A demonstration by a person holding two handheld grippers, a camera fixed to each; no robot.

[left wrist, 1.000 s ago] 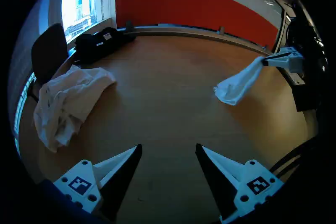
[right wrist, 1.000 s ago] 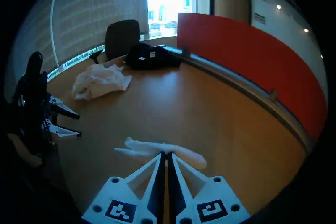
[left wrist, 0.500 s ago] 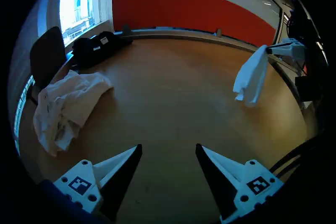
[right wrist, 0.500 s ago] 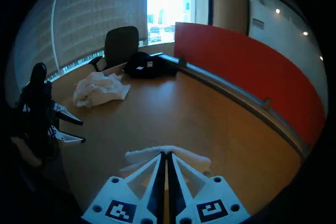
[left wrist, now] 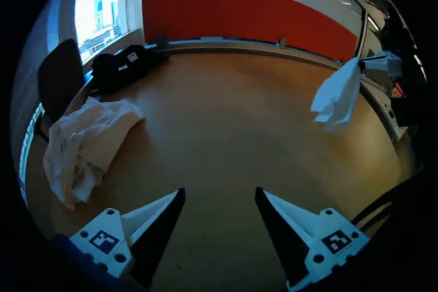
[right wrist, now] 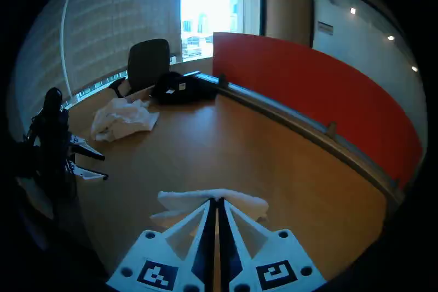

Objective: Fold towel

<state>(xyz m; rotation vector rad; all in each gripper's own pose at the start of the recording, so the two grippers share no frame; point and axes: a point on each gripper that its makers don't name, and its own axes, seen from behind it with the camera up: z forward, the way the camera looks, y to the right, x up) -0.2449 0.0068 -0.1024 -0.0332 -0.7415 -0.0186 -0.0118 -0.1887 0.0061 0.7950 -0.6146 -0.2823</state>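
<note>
towel point(left wrist: 338, 95) raised higher, right gripper point(right wrist: 217, 201) pinching it

In the right gripper view the towel point(right wrist: 211, 200) mostly drops out of sight behind the right gripper point(right wrist: 217, 209) at 6 o'clock, so the exact spot where the pressed-together fingers pinch it is hidden. Over at 9 o'clock the left gripper point(right wrist: 105, 167) pokes out of a dark silhouette, way too murky to make out what's behind it. In the left gripper view the chair point(left wrist: 57, 81) at 9 o'clock gets clipped by the edge, the tag on the black bag point(left wrist: 117, 64) at 11 is too tiny to read, and the white cloth pile point(left wrist: 82, 138) is too crumpled to count pieces.
</note>
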